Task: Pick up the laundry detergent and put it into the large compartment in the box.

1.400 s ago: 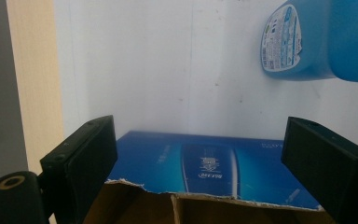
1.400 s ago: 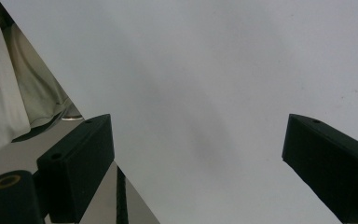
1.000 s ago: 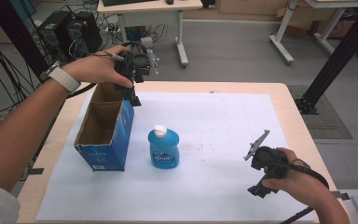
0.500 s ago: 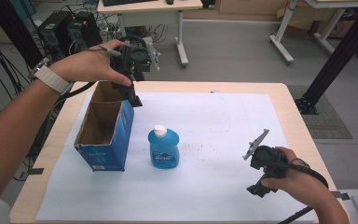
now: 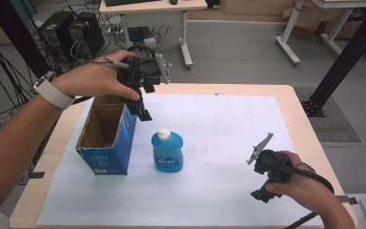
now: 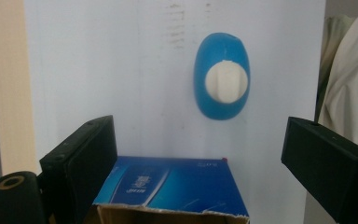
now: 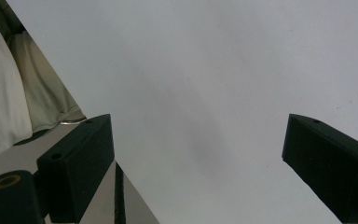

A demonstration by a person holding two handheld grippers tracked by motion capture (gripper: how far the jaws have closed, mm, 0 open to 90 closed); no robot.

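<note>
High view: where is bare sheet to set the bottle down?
The white sheet is bare between the blue bottle and the right gripper, and across its far right. It is crowded at the left, where the open box stands close beside the bottle.

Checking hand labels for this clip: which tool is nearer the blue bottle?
Left. The left tool hangs above the box, just up-left of the bottle; the right tool rests far off near the table's right edge.
</note>
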